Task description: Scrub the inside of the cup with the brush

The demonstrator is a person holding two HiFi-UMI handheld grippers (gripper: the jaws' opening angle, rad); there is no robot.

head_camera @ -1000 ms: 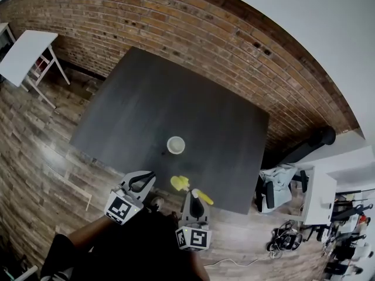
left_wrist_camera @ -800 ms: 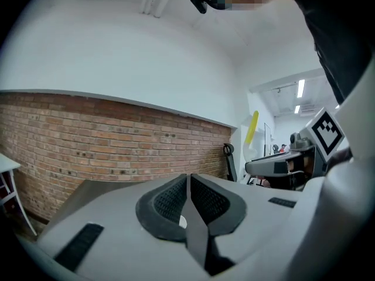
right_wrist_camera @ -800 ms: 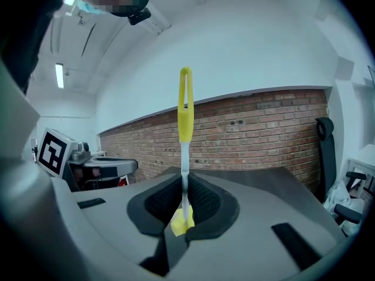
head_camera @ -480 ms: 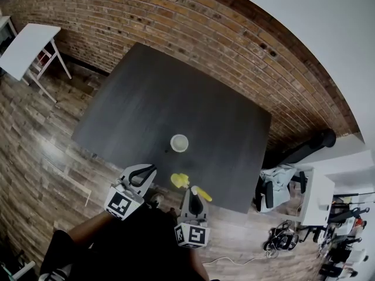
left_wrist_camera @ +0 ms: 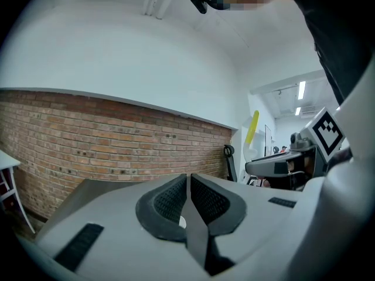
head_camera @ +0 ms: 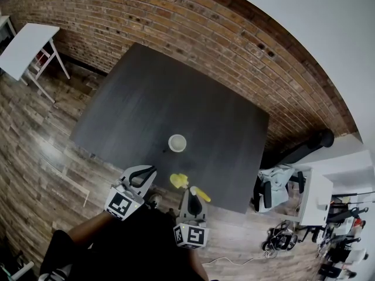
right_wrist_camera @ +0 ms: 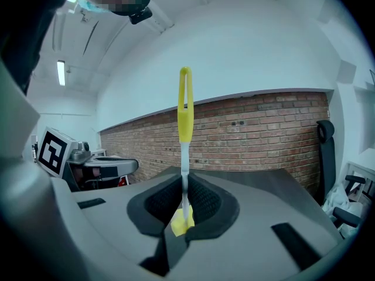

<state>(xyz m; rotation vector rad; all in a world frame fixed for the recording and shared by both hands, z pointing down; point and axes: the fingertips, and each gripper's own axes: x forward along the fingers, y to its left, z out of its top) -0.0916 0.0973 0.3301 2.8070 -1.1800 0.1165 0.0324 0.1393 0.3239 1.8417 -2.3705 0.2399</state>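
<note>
A small white cup (head_camera: 177, 143) stands upright on the dark table (head_camera: 176, 98), near its front edge. My right gripper (head_camera: 193, 195) hovers at that edge, below and right of the cup, shut on a yellow brush (head_camera: 188, 186). In the right gripper view the brush's white stem passes between the jaws, its yellow handle (right_wrist_camera: 185, 113) points up and its yellow head (right_wrist_camera: 182, 222) sits below the pads. My left gripper (head_camera: 144, 175) is below and left of the cup, apart from it. Its jaws (left_wrist_camera: 188, 183) are shut with nothing between them.
A brick wall (head_camera: 176, 22) runs behind the table. A white side table (head_camera: 24, 48) stands at the far left on the wooden floor. An office chair (head_camera: 274, 187) and a white desk (head_camera: 319, 198) are to the right of the dark table.
The head view has shifted a little. Both grippers stay at the table's front edge, the right one still holding the brush; the cup has not moved on the table.
</note>
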